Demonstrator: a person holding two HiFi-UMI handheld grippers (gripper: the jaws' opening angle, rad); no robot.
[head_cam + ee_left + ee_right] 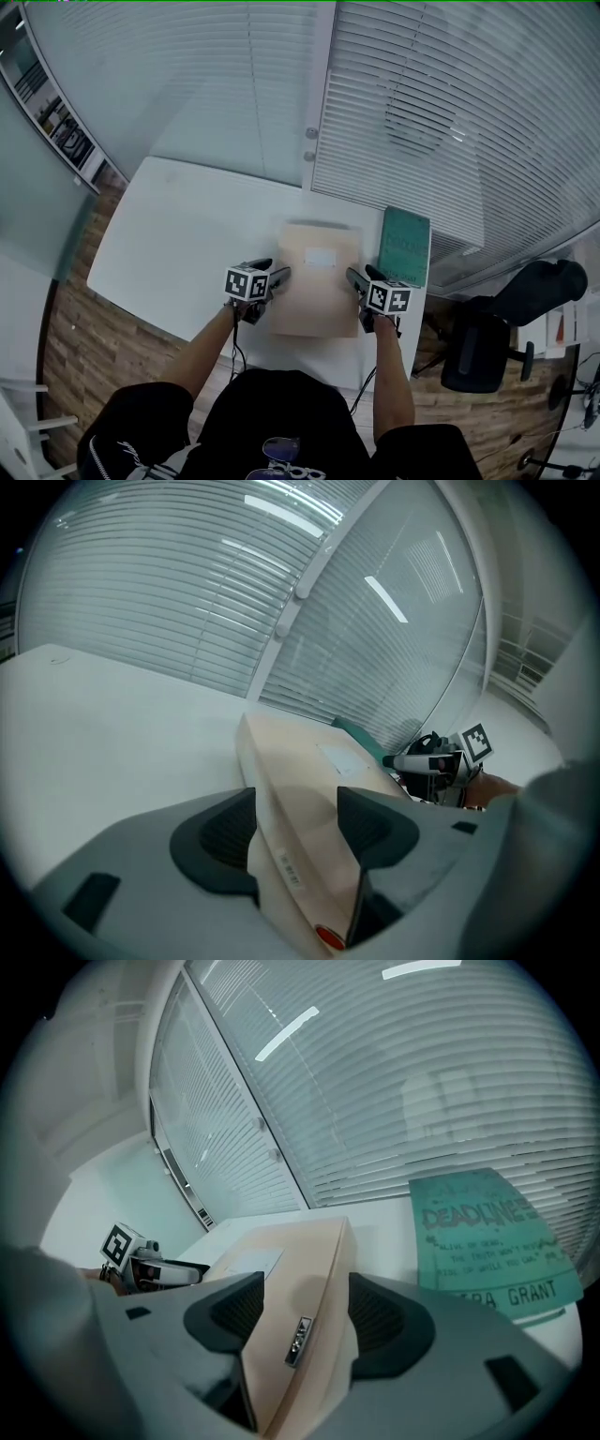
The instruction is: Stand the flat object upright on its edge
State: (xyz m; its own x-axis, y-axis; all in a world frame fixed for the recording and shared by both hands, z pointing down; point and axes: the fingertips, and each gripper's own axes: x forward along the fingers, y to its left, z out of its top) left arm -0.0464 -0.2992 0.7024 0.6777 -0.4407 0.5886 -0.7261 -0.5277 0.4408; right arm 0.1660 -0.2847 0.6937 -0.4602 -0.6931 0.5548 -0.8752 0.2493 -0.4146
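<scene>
Two grippers, one job: my left gripper [277, 275] and my right gripper [354, 277] bracket the beige flat object [317, 281], which lies face-up on the white tabletop [178, 234] in front of the window blinds [450, 103]. Its long axis runs away from me toward the glass, and a green book [405, 246] lies just beside its far right side.

Each gripper meets one of the object's long edges, left on left and right on right, at about the same point along its length, so neither hand is nearer than the other. The left gripper view shows the left edge running between that gripper's jaws, which stand apart. The right gripper view shows the same on the other side. Both pairs of jaws are wide open with the edge between the pads, and neither appears to be clamped on it yet (the left edge does run very close to one pad).

As I judge it, the coming move turns on this arrangement. With an edge already inside each pair of jaws, closing on both sides should allow the object to be tipped up about its long axis.
</scene>
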